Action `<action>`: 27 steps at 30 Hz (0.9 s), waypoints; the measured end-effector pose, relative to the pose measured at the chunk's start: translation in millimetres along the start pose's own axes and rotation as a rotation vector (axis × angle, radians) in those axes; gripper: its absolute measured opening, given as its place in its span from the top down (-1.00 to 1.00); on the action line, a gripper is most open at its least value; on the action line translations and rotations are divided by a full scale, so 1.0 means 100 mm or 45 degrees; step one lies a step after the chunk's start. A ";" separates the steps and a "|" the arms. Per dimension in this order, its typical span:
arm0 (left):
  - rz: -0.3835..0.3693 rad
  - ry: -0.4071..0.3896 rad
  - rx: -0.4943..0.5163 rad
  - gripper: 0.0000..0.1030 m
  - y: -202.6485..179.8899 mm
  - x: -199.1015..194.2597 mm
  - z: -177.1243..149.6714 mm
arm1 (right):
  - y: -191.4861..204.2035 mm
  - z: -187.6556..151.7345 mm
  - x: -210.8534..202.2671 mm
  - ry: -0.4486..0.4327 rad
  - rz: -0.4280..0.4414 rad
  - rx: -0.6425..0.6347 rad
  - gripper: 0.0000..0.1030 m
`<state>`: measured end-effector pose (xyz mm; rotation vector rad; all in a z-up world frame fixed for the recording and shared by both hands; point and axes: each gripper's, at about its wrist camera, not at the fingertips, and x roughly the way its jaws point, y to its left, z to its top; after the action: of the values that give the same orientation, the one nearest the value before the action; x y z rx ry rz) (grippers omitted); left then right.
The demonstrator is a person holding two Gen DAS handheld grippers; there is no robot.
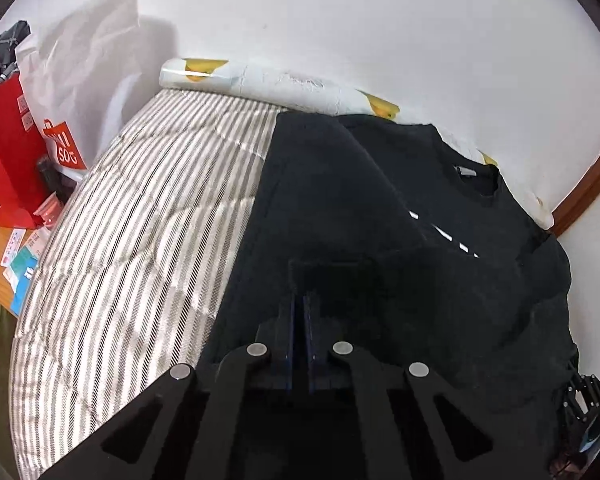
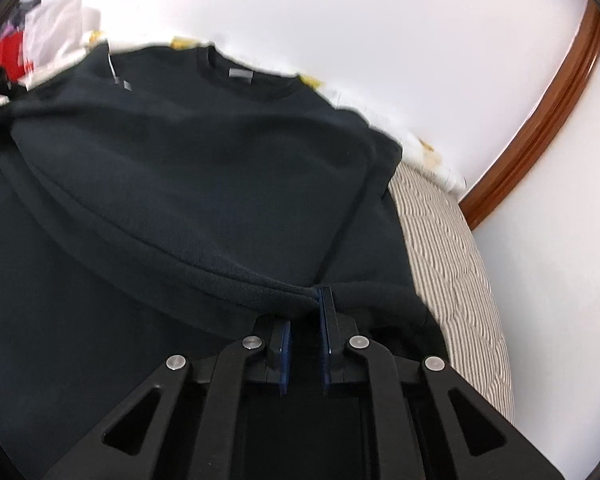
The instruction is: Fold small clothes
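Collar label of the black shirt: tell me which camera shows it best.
Right wrist view. The collar label faces the camera near the top of the black shirt, with the whole neckline around it. The left wrist view shows the label smaller, off to the right and at an angle.

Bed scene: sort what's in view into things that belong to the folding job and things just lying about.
Belongs to the job:
- black sweatshirt, spread on the striped bedcover
- left tongs, shut on the sweatshirt's fabric
- right tongs, shut on a bunched edge of the sweatshirt

Just lying about:
- red paper bag
- white plastic bag
- white pillow with yellow print
- papers beside the bed
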<state>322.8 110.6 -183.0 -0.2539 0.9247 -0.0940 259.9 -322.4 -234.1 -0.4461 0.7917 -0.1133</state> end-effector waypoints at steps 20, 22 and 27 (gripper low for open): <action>0.094 -0.021 0.117 -0.23 -0.06 -0.85 -0.78 | -0.78 -0.92 -0.73 0.106 0.126 0.497 -0.23; 0.097 -0.025 0.118 -0.29 -0.01 -0.96 -0.96 | -0.80 -1.07 -0.84 0.111 0.124 0.516 -0.27; 0.092 -0.008 0.086 -0.31 0.14 -1.16 -1.41 | -0.80 -1.42 -1.05 0.119 0.123 0.544 -0.33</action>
<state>140.6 121.3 -177.5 -0.1581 0.9215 -0.0577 90.5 -415.9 -217.4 0.0022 0.8528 -0.2096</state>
